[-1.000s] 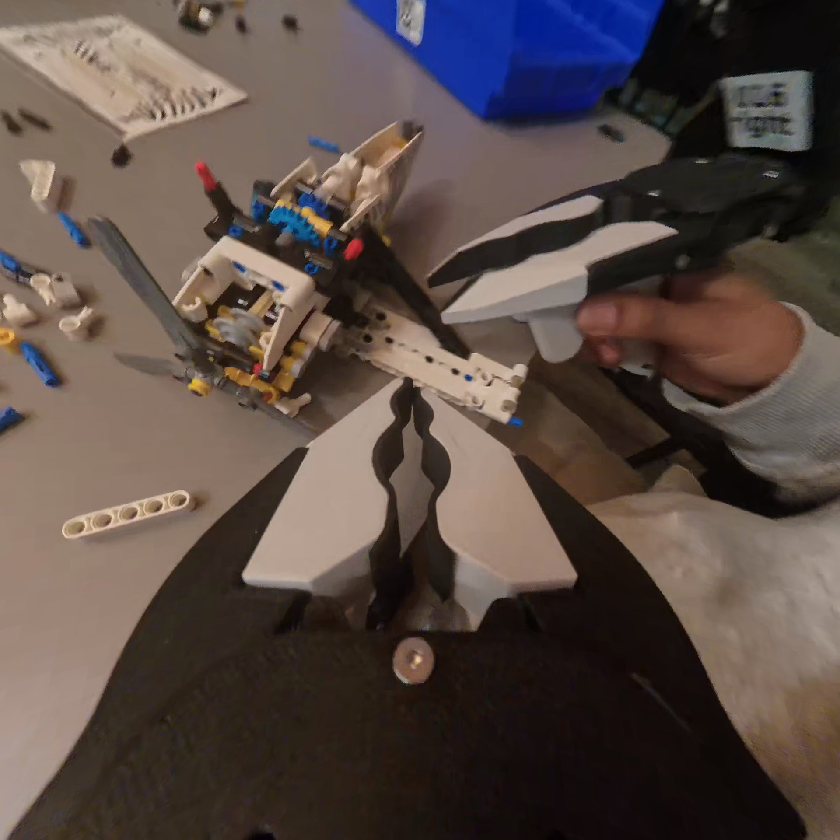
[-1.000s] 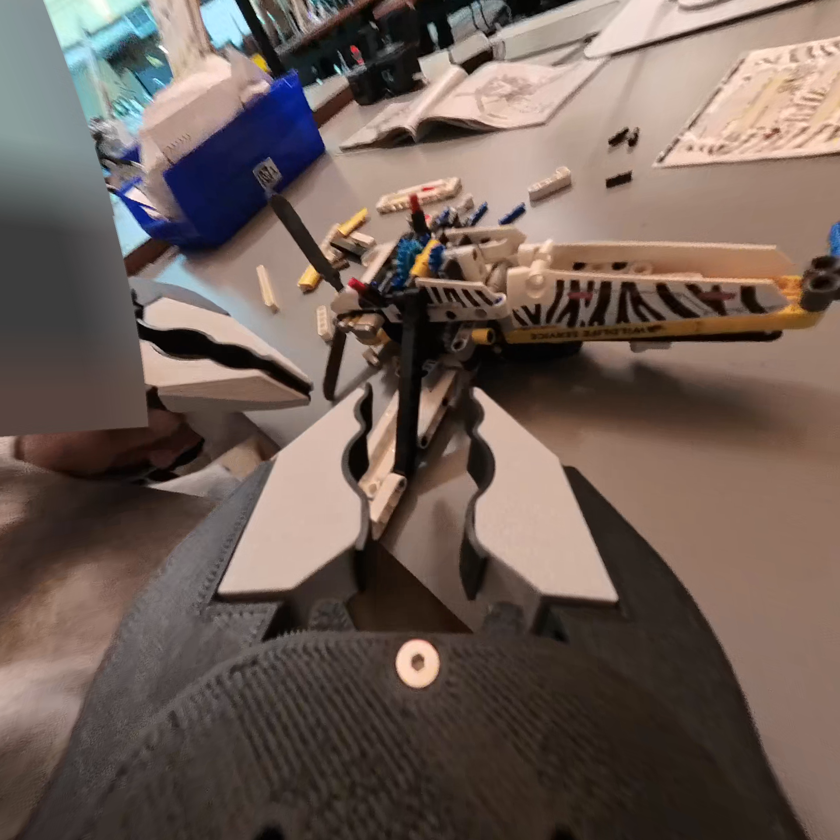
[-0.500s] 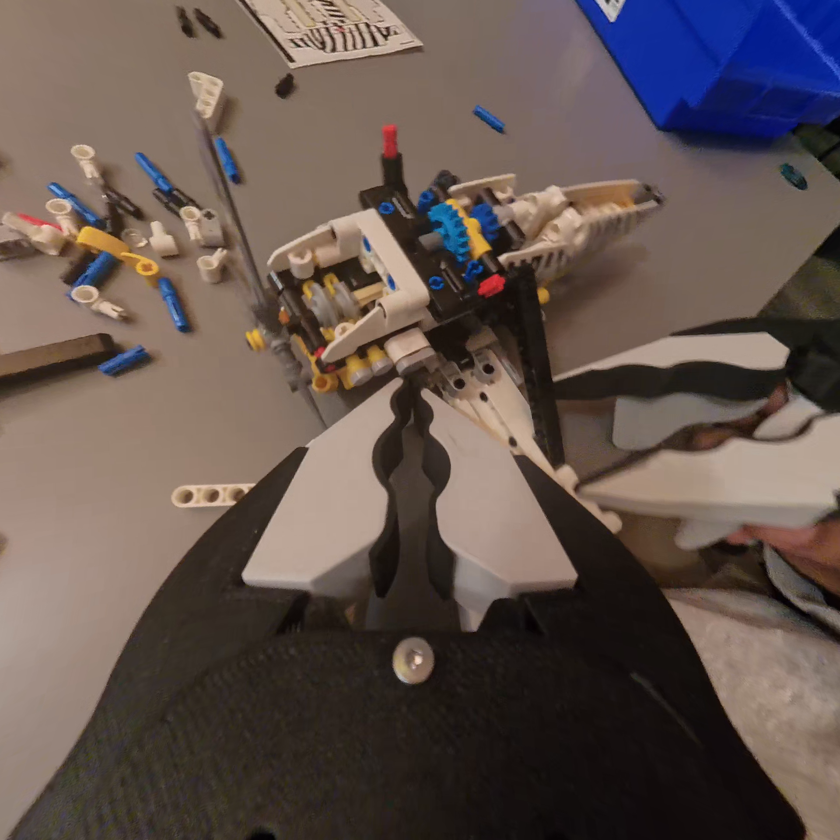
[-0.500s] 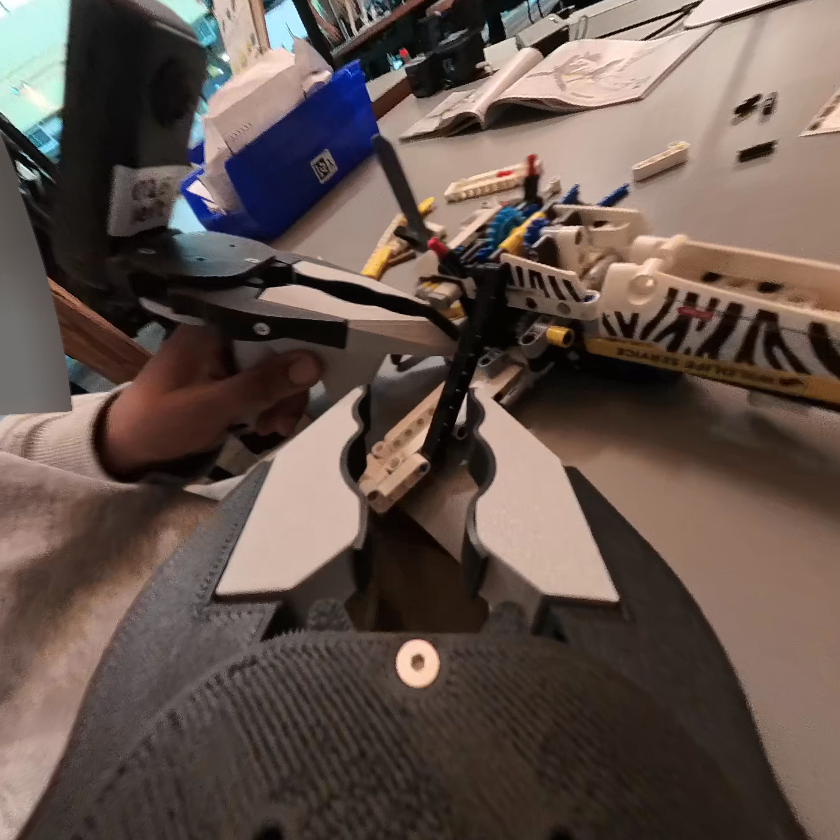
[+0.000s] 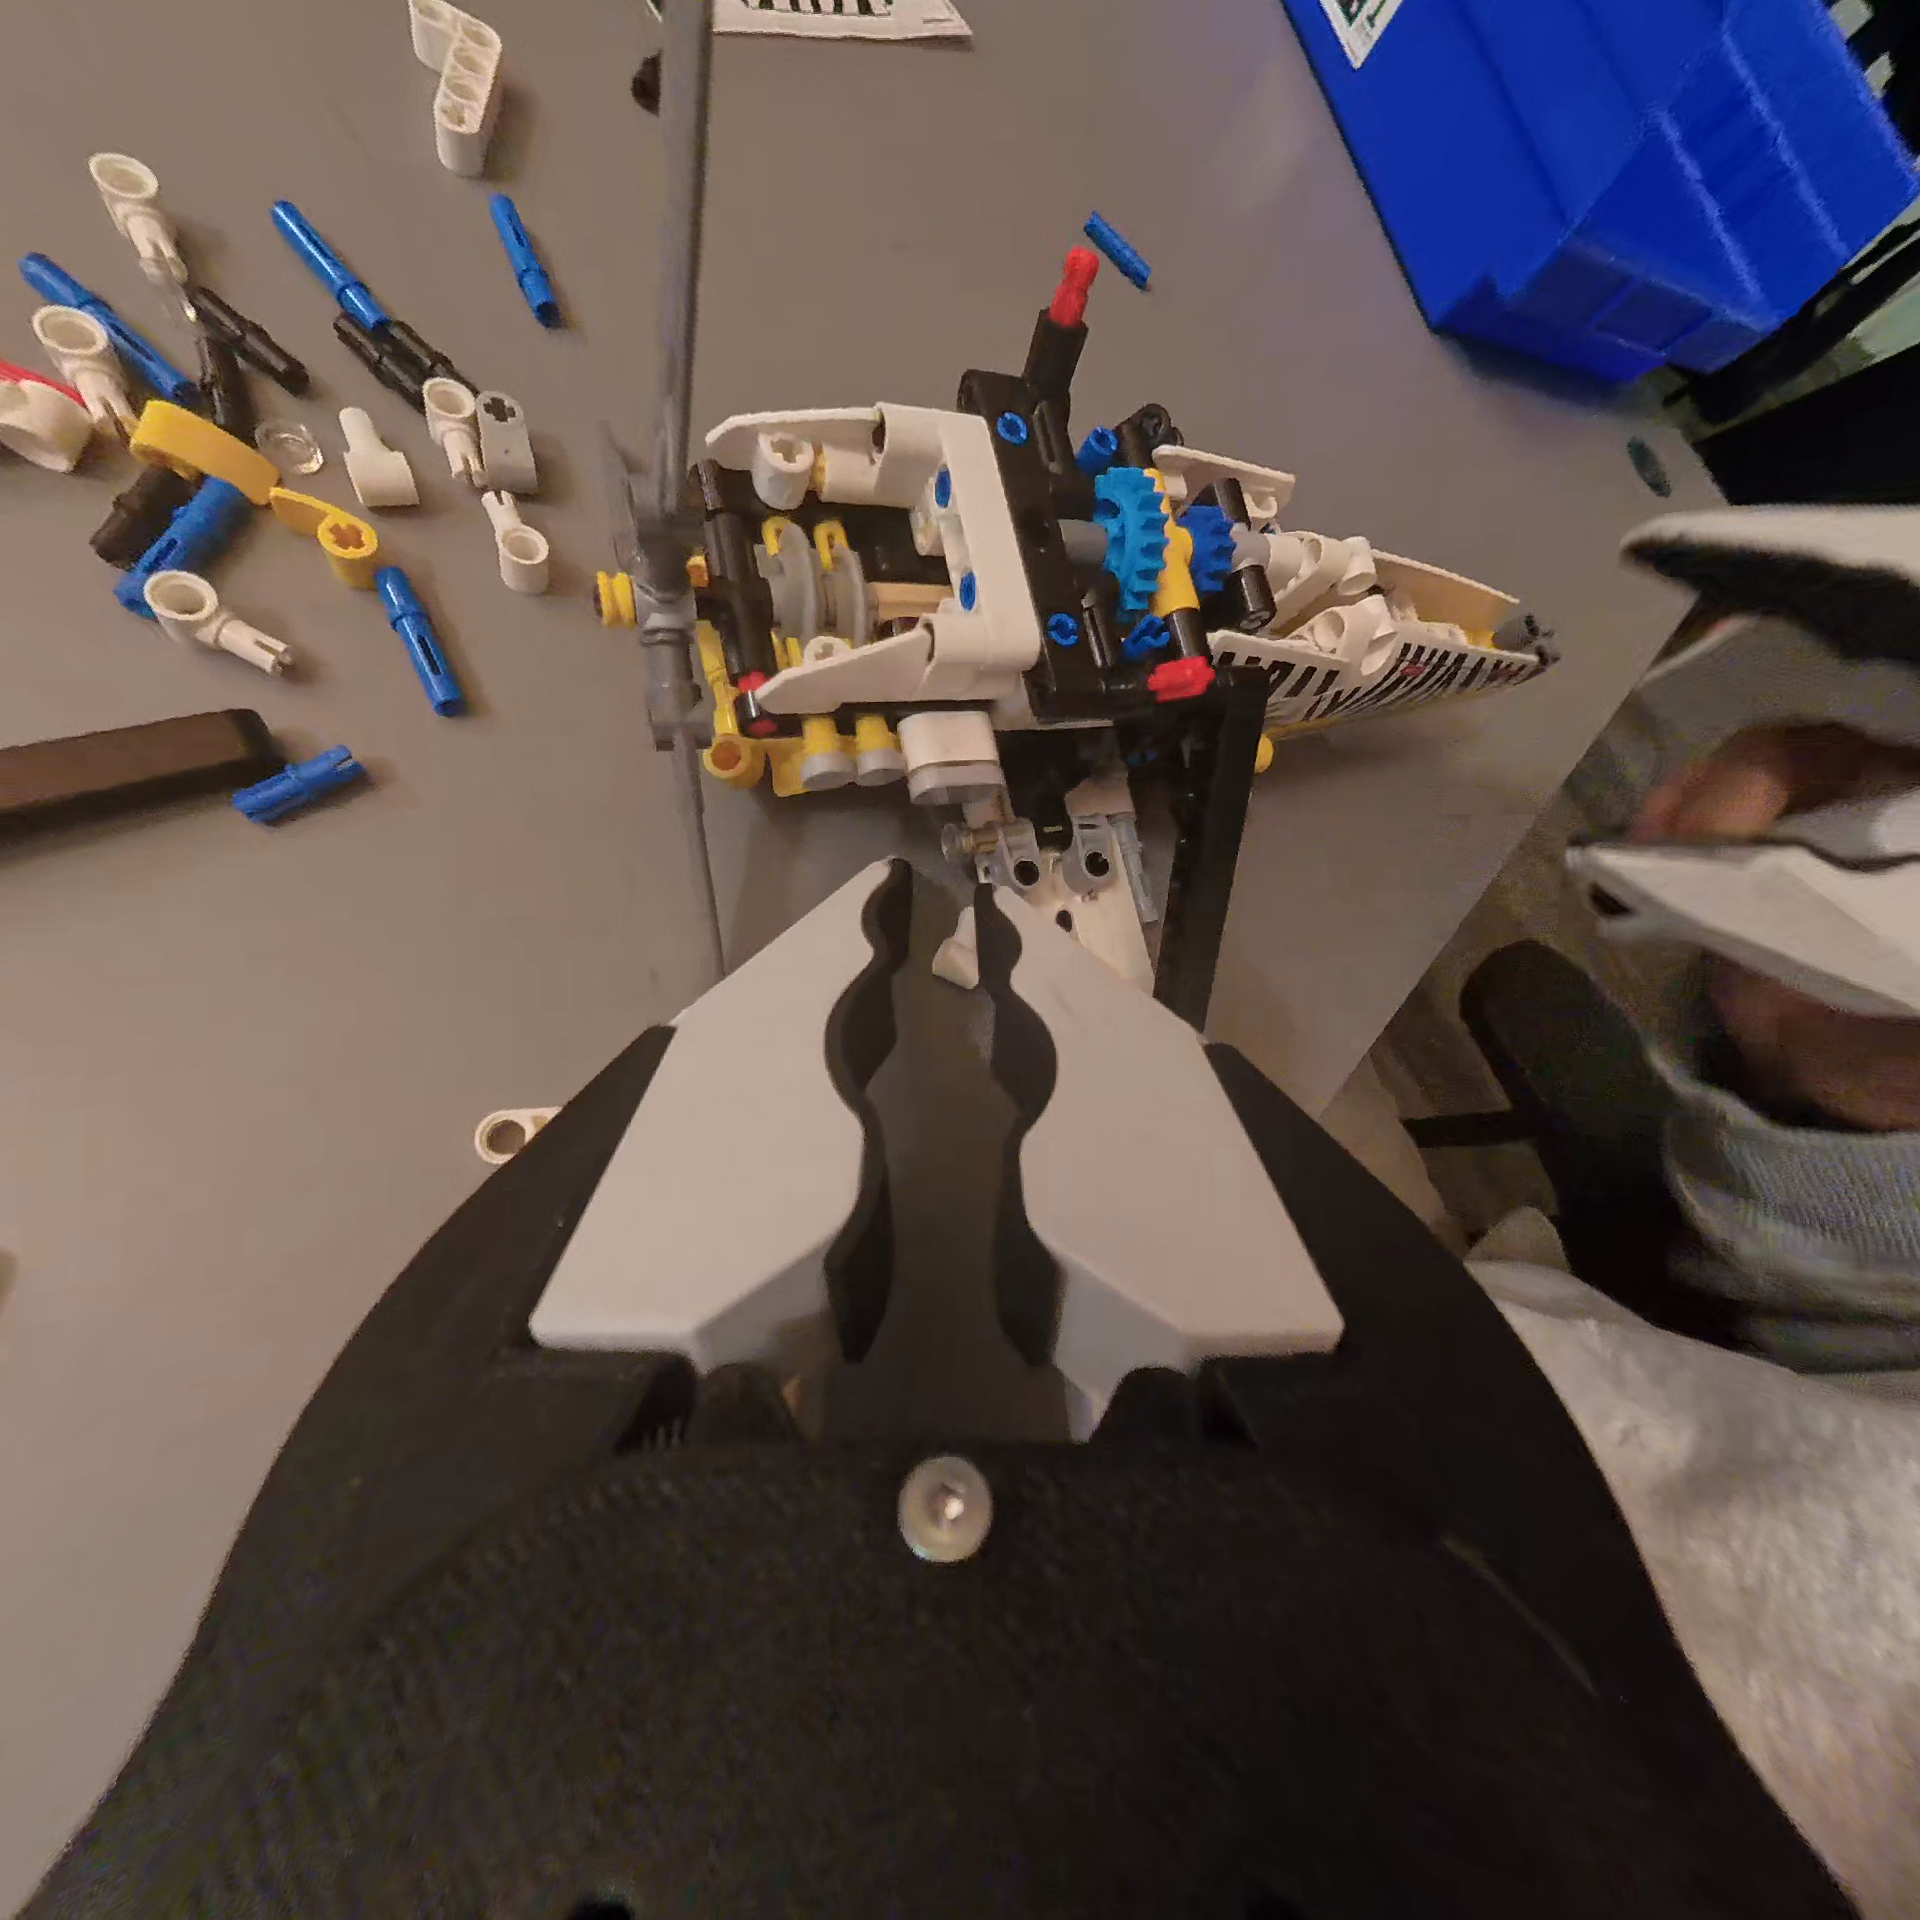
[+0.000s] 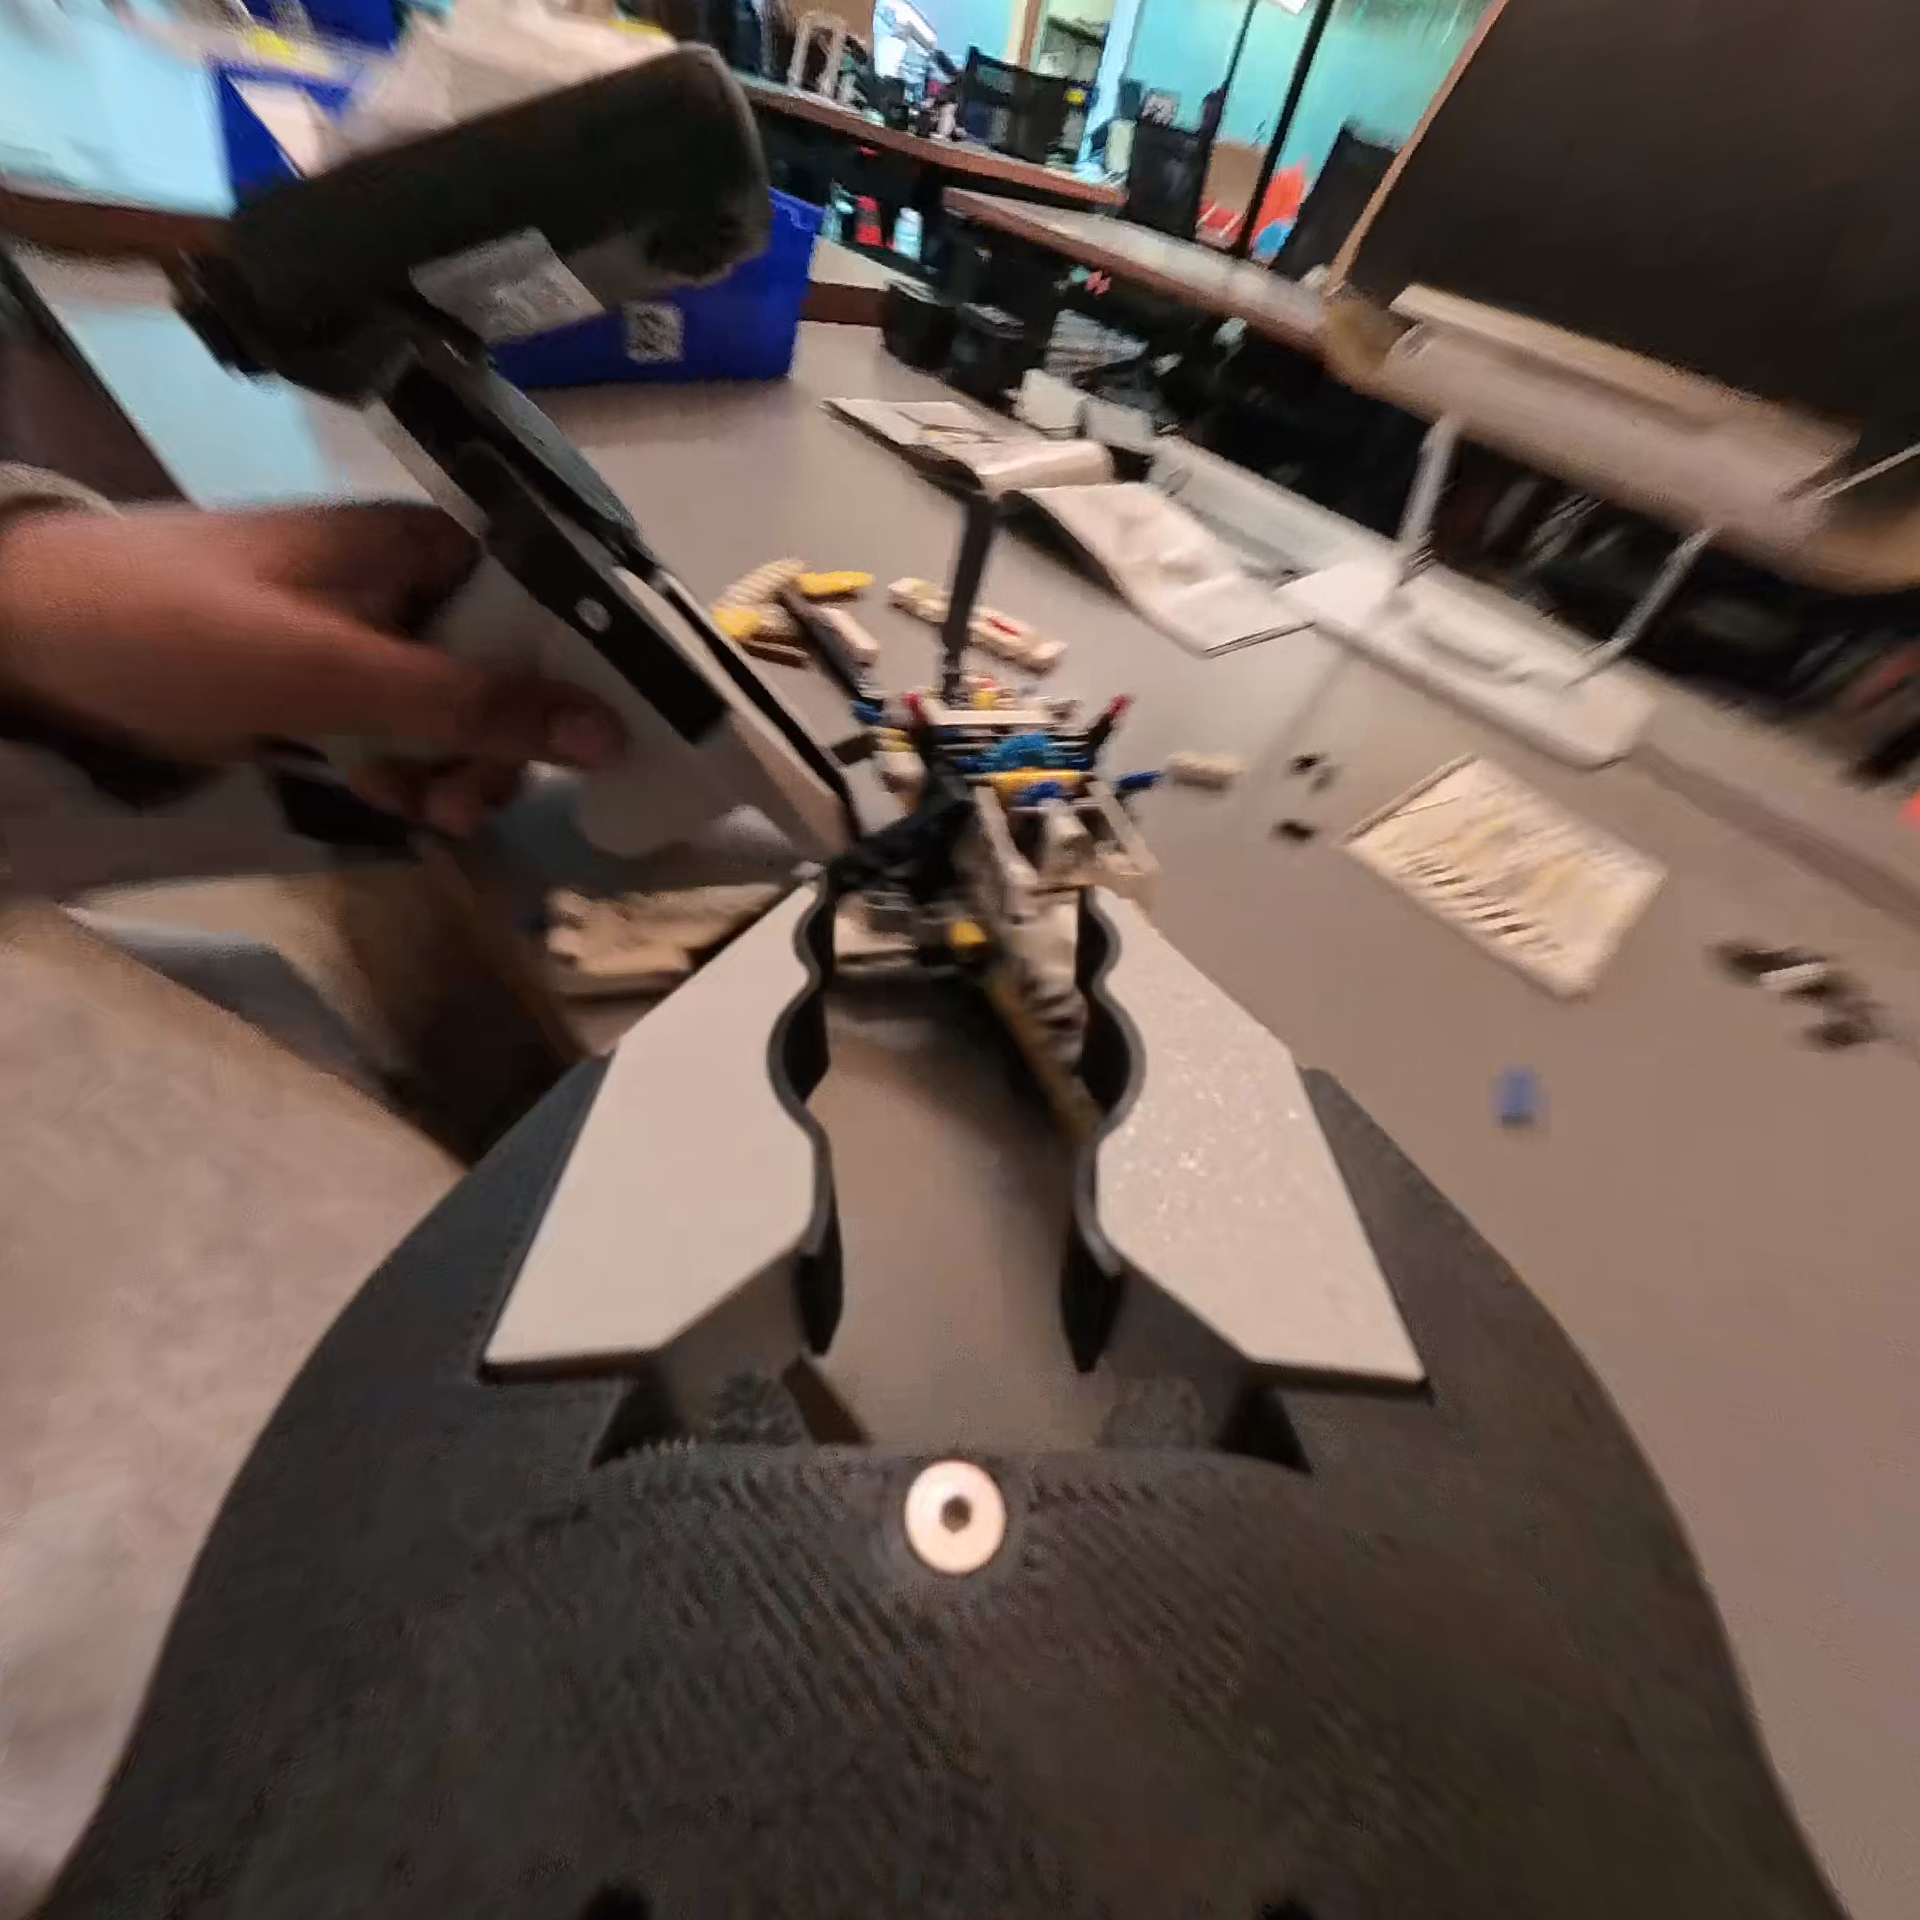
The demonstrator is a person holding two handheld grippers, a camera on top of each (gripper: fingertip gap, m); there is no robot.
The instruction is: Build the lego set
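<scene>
Judging progress, we found the lego model (image 5: 987, 582) largely built beside many loose pins (image 5: 416, 639), left gripper (image 5: 935, 914) narrowly parted and empty, right gripper (image 6: 951, 914) wide, holding nothing.

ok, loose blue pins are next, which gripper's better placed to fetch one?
Left, probably. The left gripper is slightly open and empty, and the blue pins lie on the table just to its left. The right gripper, open, sits at the model on the far side from them.
</scene>
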